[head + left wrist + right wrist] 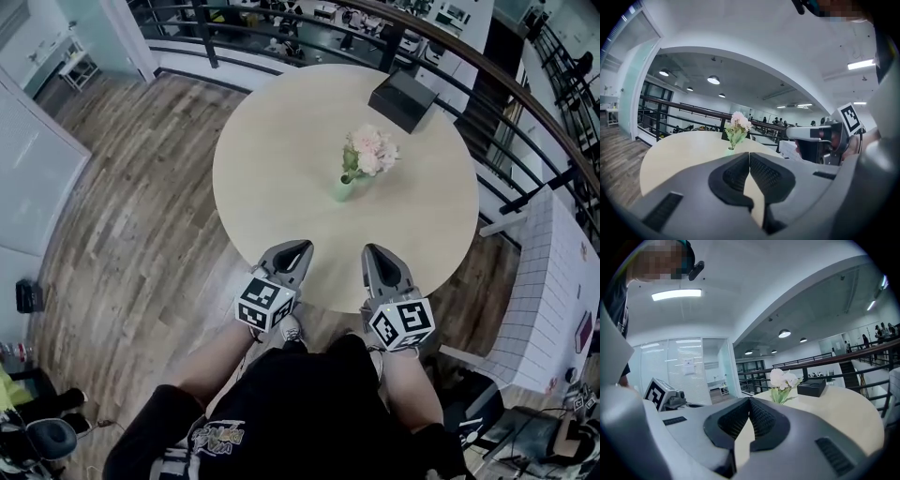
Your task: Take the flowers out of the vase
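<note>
A bunch of pale pink flowers stands upright in a small green vase near the middle of a round beige table. Both grippers hover at the table's near edge, well short of the vase. My left gripper is shut with nothing between its jaws. My right gripper is shut and empty too. The flowers show ahead in the left gripper view, with the right gripper's body at the right. In the right gripper view the flowers stand just right of the jaws.
A black box sits on the far right part of the table, also in the right gripper view as the box. A dark railing curves behind the table. A white gridded panel stands at the right. Wooden floor lies left.
</note>
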Demonstrator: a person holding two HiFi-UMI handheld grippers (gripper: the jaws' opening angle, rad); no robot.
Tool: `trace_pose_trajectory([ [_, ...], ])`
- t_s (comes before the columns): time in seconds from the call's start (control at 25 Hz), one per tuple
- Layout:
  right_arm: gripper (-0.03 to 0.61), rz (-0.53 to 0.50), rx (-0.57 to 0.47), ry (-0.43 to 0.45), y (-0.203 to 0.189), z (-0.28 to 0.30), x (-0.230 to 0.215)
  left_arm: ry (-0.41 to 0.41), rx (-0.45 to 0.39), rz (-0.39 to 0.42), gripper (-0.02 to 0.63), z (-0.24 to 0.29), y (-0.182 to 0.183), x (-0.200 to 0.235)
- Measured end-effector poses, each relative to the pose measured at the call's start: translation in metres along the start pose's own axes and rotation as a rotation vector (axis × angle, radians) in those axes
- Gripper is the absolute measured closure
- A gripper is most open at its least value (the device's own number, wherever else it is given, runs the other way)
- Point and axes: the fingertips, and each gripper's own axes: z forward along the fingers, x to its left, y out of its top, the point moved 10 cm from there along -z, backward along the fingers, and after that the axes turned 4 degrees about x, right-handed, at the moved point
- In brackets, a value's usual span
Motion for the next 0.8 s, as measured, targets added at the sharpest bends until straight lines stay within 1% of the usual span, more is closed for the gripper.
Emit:
trace_pose_trajectory([
  [0.12, 0.558, -0.007, 0.005, -0.012, 0.002, 0.009, 0.002, -0.012, -0.001, -0.013, 0.606, 0.004, -0.001, 0.01],
  [0.36, 0.558, -0.009, 0.018, -0.013, 0.006, 0.025, -0.015, -0.009, -0.002, -0.01, 0.606, 0.022, 0.002, 0.017],
  [0.6, 0.555, 0.001, 0.043, 0.029, 0.001, 0.046, -0.037, 0.037, 0.003, -0.012, 0.604, 0.039, 0.0, 0.024],
  [0.72, 0.555, 0.0, 0.054, 0.056, -0.002, 0.054, -0.051, 0.061, 0.01, -0.033, 0.59, 0.05, -0.002, 0.021],
  [0.8, 0.555, 0.004, 0.058, 0.072, -0.002, 0.062, -0.061, 0.075, 0.018, -0.034, 0.578, 0.061, -0.003, 0.022],
])
